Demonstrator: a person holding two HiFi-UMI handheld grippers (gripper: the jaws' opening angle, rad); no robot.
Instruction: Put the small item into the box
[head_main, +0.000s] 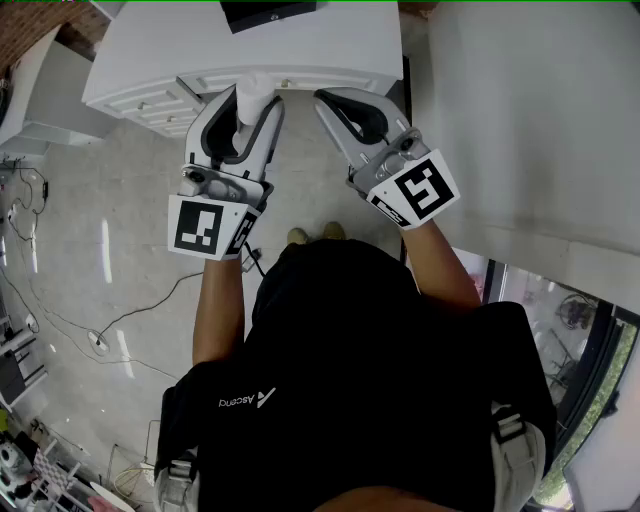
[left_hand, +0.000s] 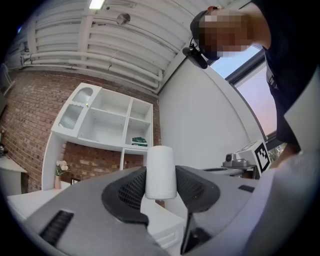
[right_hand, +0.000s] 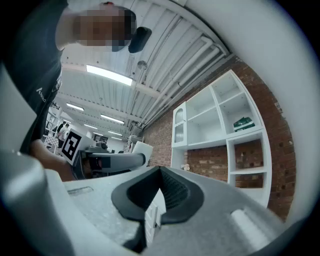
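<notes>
Carrying step: the left gripper (head_main: 250, 98) clamps its 2 jaws on a small white cylinder (left_hand: 160, 172), held before the white cabinet (head_main: 330, 50). The right gripper (head_main: 334, 97) is closed and empty. Next, probably, reach the dark box (head_main: 268, 12) on top and release.

We see a white cabinet (head_main: 330, 45) with drawers on the far side of a pale floor (head_main: 140, 190), and a flat black object (head_main: 268, 12) lies at its top's far edge. Thin cables (head_main: 97, 341) trail over the floor at left. A white shelf unit (left_hand: 102, 130) holds a green item (left_hand: 139, 142) in a right-hand compartment.
</notes>
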